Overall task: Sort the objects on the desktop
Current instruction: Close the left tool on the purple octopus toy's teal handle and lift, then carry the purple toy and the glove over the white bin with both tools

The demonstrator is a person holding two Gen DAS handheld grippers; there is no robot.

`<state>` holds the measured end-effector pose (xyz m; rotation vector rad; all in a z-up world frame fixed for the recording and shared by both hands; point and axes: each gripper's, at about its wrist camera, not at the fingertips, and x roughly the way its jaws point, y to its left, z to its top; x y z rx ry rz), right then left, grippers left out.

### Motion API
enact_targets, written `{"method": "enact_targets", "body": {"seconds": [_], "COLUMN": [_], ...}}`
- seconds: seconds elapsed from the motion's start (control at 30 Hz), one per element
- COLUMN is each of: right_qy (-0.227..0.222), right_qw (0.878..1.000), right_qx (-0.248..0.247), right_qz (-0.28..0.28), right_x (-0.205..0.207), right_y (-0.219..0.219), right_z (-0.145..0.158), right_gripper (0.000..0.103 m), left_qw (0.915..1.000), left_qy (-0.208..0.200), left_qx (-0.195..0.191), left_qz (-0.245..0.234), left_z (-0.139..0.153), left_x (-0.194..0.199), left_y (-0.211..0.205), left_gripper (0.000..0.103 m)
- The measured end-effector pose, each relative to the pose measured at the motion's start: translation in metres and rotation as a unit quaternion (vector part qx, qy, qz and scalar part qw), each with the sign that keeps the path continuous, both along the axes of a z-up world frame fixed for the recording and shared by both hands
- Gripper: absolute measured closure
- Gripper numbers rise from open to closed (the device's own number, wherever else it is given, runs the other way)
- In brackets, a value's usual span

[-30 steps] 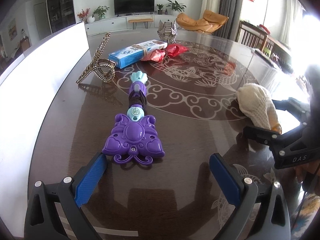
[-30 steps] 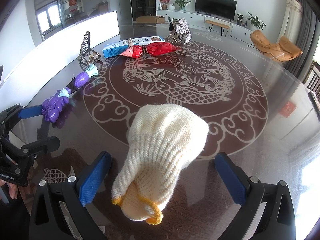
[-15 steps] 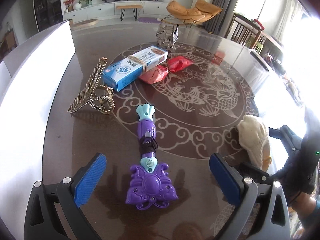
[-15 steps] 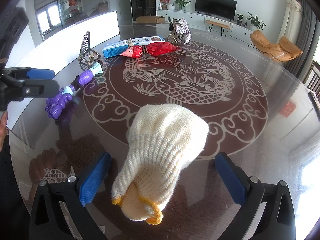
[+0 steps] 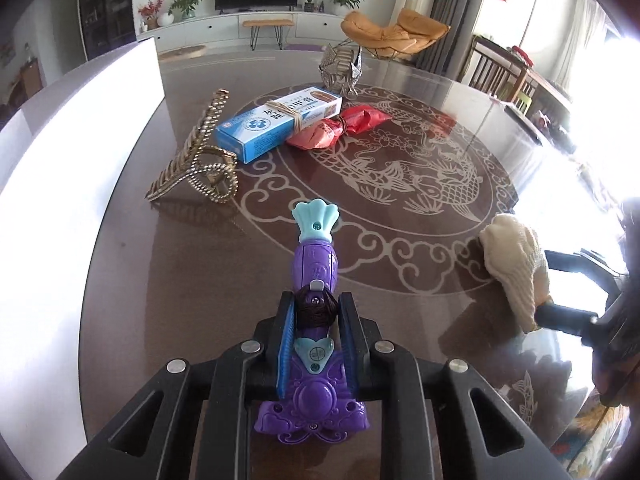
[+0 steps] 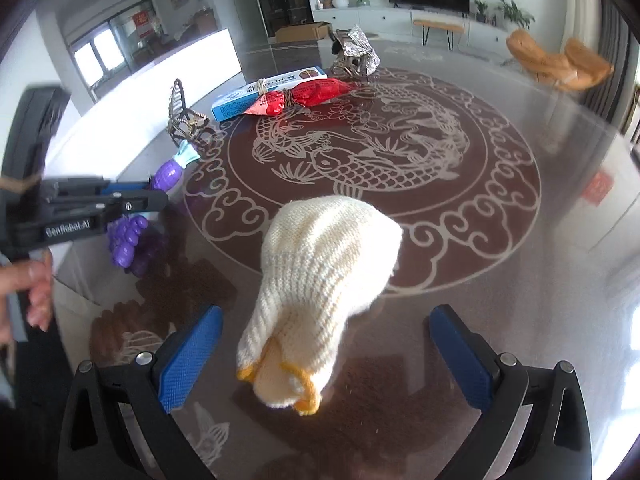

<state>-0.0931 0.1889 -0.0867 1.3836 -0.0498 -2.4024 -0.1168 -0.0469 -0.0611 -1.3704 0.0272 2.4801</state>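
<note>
L wrist view: left gripper [image 5: 314,322] clamped on purple toy wand [image 5: 314,268] at its dark-wound neck, blue pads tight on both sides. Wand runs up frame centre; teal fan tip toward the gold hair claw [image 5: 196,160], butterfly-shaped purple head low in frame, under the gripper body. Can't tell if wand is off the table [image 5: 160,280] or resting on it.

Upper centre: blue box [image 5: 280,122] w/ rubber band round it, red wrapped packet [image 5: 340,126] touching its right side. Silver foil-like object [image 5: 340,66] behind them, near far table edge. Hair claw upper left, just beside the box's near end.

R wrist view: right gripper [image 6: 326,354] fingers wide apart, blue pads [image 6: 188,356] either side of cream knit glove [image 6: 320,276], not touching it. Glove lies on the glass w/ yellow-trimmed cuff toward the camera, lower centre of frame. Left gripper enters at left edge, a hand [image 6: 28,292] on it; wand's purple head shows below it.
</note>
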Motion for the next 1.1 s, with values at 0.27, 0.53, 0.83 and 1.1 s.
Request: {"method": "enact_targets", "body": {"seconds": [0.27,0.53,0.83,1.1], "right_qy": [-0.039,0.032,0.131,0.132], "right_qw": [0.998,0.997,0.979,0.946], "right_qx": [0.044,0.072,0.02,-0.031], "right_qz": [0.013,0.024,0.154,0.294], "right_x": [-0.024,-0.016,-0.023,-0.017], "right_y": [-0.029,-0.046,-0.177,-0.359], "right_z": [0.005,0.041,0.153,0.159], "right_gripper": [0.02,0.057,0.057,0.057], "left_qw": [0.9957,0.9726,0.95,0.9543], "left_qy": [0.071,0.171,0.218,0.098], "left_qx": [0.054,0.131,0.134,0.099], "left_qz": [0.024,0.087,0.179,0.265], "left_z": [0.024,0.099,0.171,0.119], "left_x": [0.047,0.099,0.111,0.061], "left_y": [-0.016,-0.077,-0.209,-0.309], "left_gripper": [0.082,0.083,0.083,0.083]}}
